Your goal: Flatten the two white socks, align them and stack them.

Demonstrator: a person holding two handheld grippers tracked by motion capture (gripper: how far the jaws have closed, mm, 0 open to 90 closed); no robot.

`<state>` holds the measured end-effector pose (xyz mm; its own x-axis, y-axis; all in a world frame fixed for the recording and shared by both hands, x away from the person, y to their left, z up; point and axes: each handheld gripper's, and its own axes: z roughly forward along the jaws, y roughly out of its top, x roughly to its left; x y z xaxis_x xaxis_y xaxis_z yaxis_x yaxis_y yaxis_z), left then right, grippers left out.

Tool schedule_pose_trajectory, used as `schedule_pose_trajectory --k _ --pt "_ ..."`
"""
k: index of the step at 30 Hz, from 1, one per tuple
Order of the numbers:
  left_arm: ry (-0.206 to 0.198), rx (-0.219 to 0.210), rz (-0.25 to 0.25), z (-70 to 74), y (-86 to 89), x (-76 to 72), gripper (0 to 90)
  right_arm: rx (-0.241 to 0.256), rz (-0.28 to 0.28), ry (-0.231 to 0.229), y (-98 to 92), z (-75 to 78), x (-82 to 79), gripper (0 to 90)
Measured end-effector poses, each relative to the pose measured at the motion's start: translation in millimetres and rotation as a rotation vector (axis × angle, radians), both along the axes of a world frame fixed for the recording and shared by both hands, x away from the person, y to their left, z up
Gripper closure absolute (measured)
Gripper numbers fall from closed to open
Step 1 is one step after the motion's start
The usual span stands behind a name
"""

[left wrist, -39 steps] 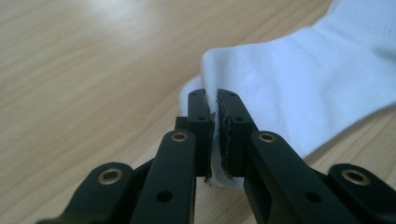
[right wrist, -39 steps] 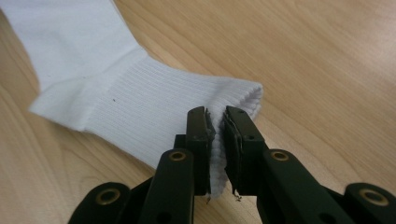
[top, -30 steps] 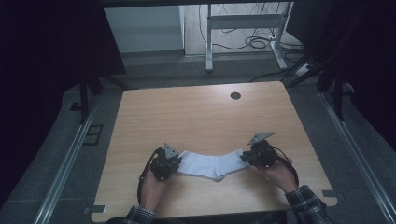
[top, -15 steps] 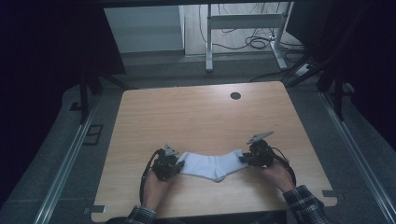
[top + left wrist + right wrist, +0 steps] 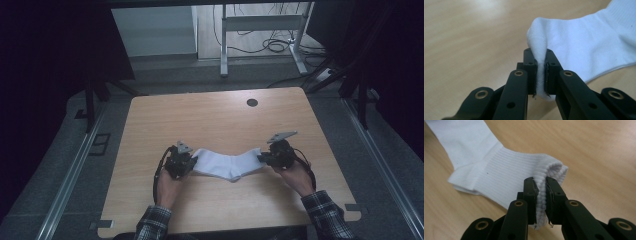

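We hold the white sock [image 5: 225,165] with its long axis left-right across the near table [image 5: 210,120]: left gripper [image 5: 186,164] jaws clamp the toe, right gripper [image 5: 264,158] jaws clamp the ribbed cuff.

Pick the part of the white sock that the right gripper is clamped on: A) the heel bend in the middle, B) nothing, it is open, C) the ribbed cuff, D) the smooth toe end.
C: the right gripper pinches the ribbed cuff of the white sock between shut jaws.
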<state>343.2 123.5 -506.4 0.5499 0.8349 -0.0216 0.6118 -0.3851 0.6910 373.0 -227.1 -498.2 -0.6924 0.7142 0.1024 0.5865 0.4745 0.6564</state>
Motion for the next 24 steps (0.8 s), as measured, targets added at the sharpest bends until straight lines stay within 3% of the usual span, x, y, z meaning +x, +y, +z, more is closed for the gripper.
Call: schedule_pose_trajectory --k 4,10,19,24 --pt "-0.03 0.016 0.022 3.0 -1.8 15.8 82.9 0.003 -0.015 -0.018 3.4 3.3 12.9 78.6" --pt "-0.03 0.018 0.046 0.4 -2.1 34.1 82.6 0.0 -0.042 -0.023 7.1 1.2 33.4 78.3" --pt "0.001 0.064 0.048 -13.0 -5.0 40.3 78.3 -0.013 -0.068 -0.015 7.1 -13.3 46.7 76.7" --pt "0.007 0.096 0.062 -19.6 -4.9 40.3 66.0 -0.03 -0.077 -0.015 4.9 -21.2 48.2 70.8"
